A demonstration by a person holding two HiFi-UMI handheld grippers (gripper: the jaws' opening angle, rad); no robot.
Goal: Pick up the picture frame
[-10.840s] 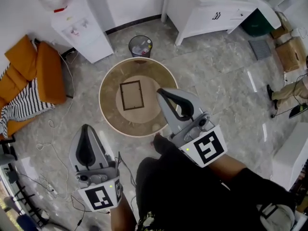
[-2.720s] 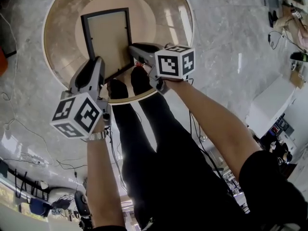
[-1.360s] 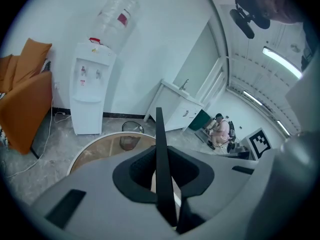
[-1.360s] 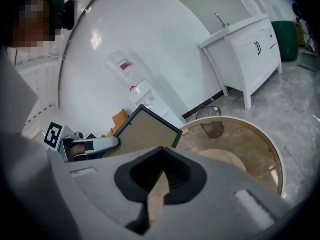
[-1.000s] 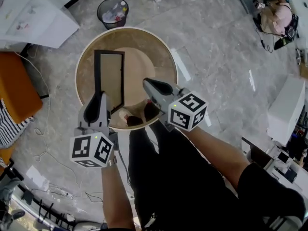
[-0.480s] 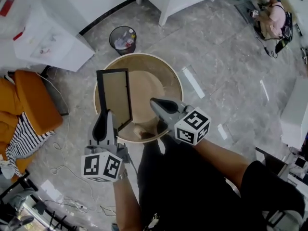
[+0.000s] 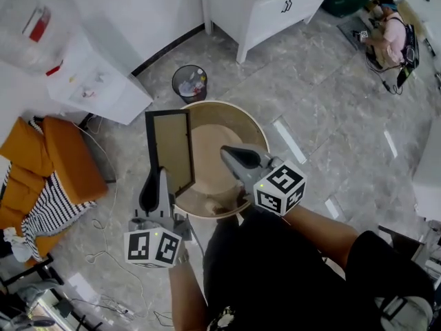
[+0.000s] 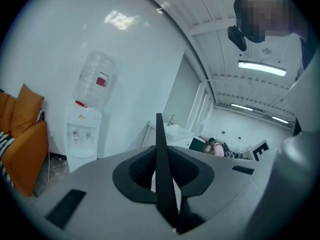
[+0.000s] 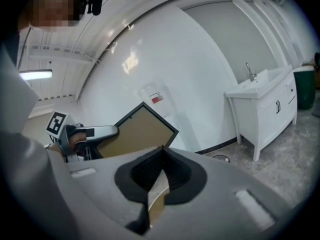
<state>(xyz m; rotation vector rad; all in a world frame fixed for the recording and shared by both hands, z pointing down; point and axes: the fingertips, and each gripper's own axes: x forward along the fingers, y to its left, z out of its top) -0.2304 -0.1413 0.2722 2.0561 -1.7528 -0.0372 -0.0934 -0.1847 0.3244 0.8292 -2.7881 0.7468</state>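
Standing upright in the air, the picture frame [image 7: 169,150] hangs over the left edge of the round table [image 7: 258,126]. Its lower edge is grasped in the jaws of the left gripper [image 7: 162,178], which bite on the black border. The right gripper [image 7: 231,152] hovers over the table's near edge, apart from the frame, with its jaws clenched on nothing. A waste bin [image 7: 191,83] stands beyond the far edge.

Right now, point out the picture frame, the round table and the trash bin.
picture frame [image 7: 171,150], head view, brown panel.
round table [image 7: 208,143], head view, bare top.
trash bin [image 7: 190,83], head view, open mouth.
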